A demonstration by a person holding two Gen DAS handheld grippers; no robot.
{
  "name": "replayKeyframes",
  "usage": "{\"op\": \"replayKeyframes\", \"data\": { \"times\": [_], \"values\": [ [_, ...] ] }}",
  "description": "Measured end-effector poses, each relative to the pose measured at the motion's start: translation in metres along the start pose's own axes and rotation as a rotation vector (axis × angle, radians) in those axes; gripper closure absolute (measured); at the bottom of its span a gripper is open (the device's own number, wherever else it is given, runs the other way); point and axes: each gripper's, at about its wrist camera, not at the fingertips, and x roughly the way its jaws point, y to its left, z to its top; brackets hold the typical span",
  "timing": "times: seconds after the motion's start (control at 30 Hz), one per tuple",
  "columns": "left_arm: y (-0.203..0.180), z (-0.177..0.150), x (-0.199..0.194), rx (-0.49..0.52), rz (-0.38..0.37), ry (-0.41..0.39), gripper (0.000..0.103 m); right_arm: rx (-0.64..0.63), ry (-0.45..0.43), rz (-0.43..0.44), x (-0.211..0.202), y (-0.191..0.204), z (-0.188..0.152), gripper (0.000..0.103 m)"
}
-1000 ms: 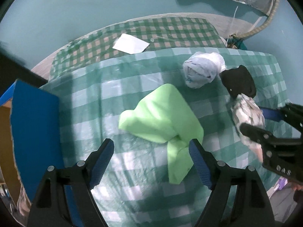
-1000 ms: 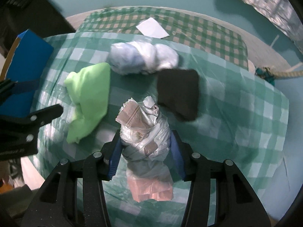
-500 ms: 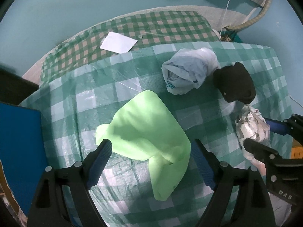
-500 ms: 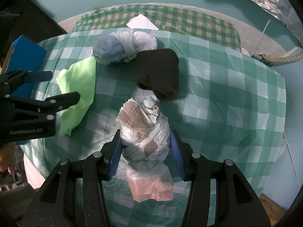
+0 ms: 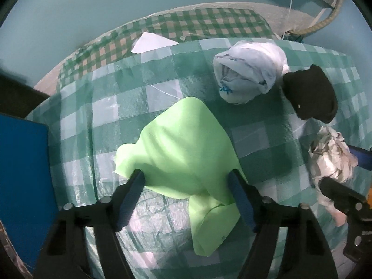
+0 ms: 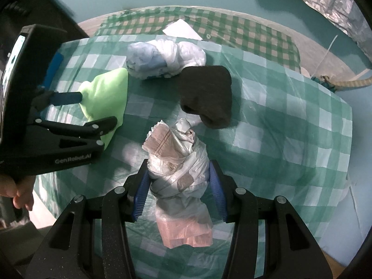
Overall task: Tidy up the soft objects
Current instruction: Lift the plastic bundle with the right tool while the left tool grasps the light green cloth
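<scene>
A light green cloth [image 5: 181, 144] lies crumpled on the green-checked table cover [image 5: 130, 93]. My left gripper [image 5: 186, 176] points straight down over the cloth's near part. Its jaws are closing, with the cloth between them and both tips at the cloth's edges. In the right wrist view the left gripper [image 6: 93, 109] straddles the green cloth [image 6: 107, 93]. My right gripper [image 6: 179, 174] is shut on a knotted white and pink plastic bag bundle [image 6: 179, 162]. A pale blue and white bag bundle [image 5: 248, 72] and a black soft item [image 5: 311, 93] lie beyond.
A blue box [image 5: 23, 174] stands at the table's left edge. Behind the table lies a smaller-checked green fabric [image 5: 209, 23] with a white paper [image 5: 153, 43] on it. A teal wall rises behind. A person's hand [image 6: 16, 195] holds the left gripper.
My left gripper has come down onto the green cloth and its jaws have narrowed around it. The right gripper keeps hold of the plastic bag bundle and has stayed in place.
</scene>
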Motion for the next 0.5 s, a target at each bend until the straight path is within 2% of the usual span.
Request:
{"op": "replayKeyframes", "data": {
  "times": [0.03, 0.07, 0.13, 0.2, 0.3, 0.5],
  "values": [
    [0.0, -0.001, -0.001, -0.001, -0.017, 0.0, 0.045, -0.001, -0.001, -0.001, 0.0, 0.0, 0.0, 0.054],
    [0.0, -0.001, -0.002, 0.002, -0.025, -0.001, 0.051, 0.0, -0.003, -0.003, -0.001, 0.0, 0.0, 0.054],
    [-0.004, -0.003, -0.004, 0.013, -0.024, -0.003, 0.076, 0.002, -0.006, -0.003, -0.001, 0.001, 0.001, 0.054],
    [-0.007, -0.005, -0.006, 0.031, -0.024, 0.001, 0.087, 0.001, -0.01, -0.008, -0.002, 0.003, 0.001, 0.054],
    [-0.007, -0.011, -0.008, 0.045, -0.026, -0.002, 0.091, 0.002, -0.015, -0.007, -0.004, 0.005, 0.002, 0.054],
    [-0.002, -0.025, -0.016, 0.055, -0.008, -0.013, 0.092, -0.001, -0.026, -0.007, -0.011, 0.01, 0.004, 0.054]
  ]
}}
